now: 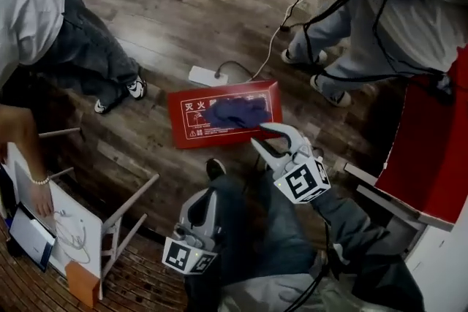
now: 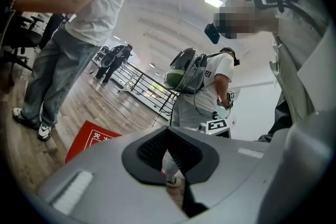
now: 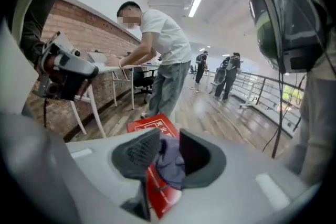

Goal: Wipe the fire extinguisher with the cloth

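Note:
A flat red fire extinguisher box (image 1: 191, 120) with white lettering lies on the wooden floor. A dark blue cloth (image 1: 235, 112) is bunched on top of it. My right gripper (image 1: 259, 135) hovers just in front of the box's near right corner. Its jaws stand a little apart, with nothing gripped. In the right gripper view the cloth (image 3: 170, 162) and the box (image 3: 152, 126) show through the gap of that gripper (image 3: 167, 157). My left gripper (image 1: 202, 202) hangs low by my knee, away from the box, jaws together and empty. In the left gripper view its pads (image 2: 152, 150) meet, and a corner of the box (image 2: 92, 140) shows at left.
A white power adapter (image 1: 207, 75) with a cable lies just behind the box. A person's feet (image 1: 117, 93) stand at left, another person's shoes (image 1: 322, 80) at back right. A white chair frame (image 1: 121, 219) is at near left, a red cabinet (image 1: 431, 150) at right.

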The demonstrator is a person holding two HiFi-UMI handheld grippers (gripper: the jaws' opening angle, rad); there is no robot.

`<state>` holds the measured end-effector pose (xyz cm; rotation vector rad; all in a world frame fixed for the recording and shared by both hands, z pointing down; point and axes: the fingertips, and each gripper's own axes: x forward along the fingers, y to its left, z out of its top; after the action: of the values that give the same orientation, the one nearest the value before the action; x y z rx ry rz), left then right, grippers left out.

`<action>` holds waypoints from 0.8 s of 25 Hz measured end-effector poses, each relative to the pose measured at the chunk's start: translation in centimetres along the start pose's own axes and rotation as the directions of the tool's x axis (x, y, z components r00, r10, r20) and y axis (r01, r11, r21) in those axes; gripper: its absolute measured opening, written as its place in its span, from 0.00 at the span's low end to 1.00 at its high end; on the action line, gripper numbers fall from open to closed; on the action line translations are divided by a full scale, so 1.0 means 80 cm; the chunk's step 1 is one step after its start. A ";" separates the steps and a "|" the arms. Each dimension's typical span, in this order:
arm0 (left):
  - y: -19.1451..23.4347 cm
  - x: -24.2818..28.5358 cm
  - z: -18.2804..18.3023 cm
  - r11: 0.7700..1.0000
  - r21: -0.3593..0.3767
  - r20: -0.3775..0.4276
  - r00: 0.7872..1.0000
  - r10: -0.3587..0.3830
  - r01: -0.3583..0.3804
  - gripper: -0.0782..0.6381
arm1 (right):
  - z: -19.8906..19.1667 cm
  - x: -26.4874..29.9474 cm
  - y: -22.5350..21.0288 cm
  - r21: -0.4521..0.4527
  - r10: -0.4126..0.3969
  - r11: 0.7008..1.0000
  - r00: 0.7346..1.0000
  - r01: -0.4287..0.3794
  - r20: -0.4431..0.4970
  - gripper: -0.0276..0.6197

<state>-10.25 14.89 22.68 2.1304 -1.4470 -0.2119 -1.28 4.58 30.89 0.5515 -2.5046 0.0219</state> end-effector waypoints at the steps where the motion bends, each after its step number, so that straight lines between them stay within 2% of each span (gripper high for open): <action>1: 0.018 0.007 -0.009 1.000 0.002 0.006 1.000 -0.011 0.011 0.09 | -0.009 0.024 -0.010 -0.013 -0.031 0.999 1.000 0.031 -0.004 0.25; 3: 0.049 0.016 -0.030 1.000 -0.003 0.013 1.000 -0.025 0.025 0.09 | -0.031 0.069 -0.026 -0.023 -0.065 0.998 0.998 0.064 -0.021 0.32; 6: 0.086 0.011 -0.057 0.999 -0.026 -0.009 1.000 -0.028 0.028 0.09 | -0.067 0.130 -0.018 -0.043 -0.037 0.999 0.994 0.033 -0.102 0.35; 8: 0.107 0.009 -0.070 0.999 -0.034 -0.024 0.999 -0.027 0.026 0.09 | -0.093 0.160 -0.001 -0.095 -0.009 0.995 0.979 -0.011 -0.204 0.35; 10: 0.126 0.009 -0.081 0.999 -0.028 -0.037 0.999 -0.024 0.023 0.09 | -0.107 0.174 0.015 -0.193 -0.043 0.981 0.966 -0.007 -0.256 0.33; 11: 0.134 0.009 -0.088 1.000 -0.022 -0.046 0.999 -0.022 0.021 0.09 | -0.111 0.174 0.022 -0.246 -0.079 0.969 0.965 0.015 -0.251 0.22; 14: 0.158 0.013 -0.107 1.000 -0.011 -0.057 0.998 -0.003 0.002 0.09 | -0.130 0.151 0.033 -0.306 -0.181 0.946 0.956 0.105 -0.232 0.20; 18: 0.189 0.012 -0.136 0.999 -0.013 -0.063 0.998 0.029 -0.030 0.09 | -0.181 0.080 0.027 -0.254 -0.327 0.933 0.895 0.255 -0.304 0.19; 20: 0.201 0.010 -0.158 0.999 -0.008 -0.086 0.995 0.050 -0.051 0.09 | -0.195 0.057 0.048 -0.239 -0.353 0.928 0.882 0.287 -0.313 0.18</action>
<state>-17.62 14.31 41.78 2.0666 -1.4450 -0.1073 2.02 8.43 46.82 0.8020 -2.0162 -0.2203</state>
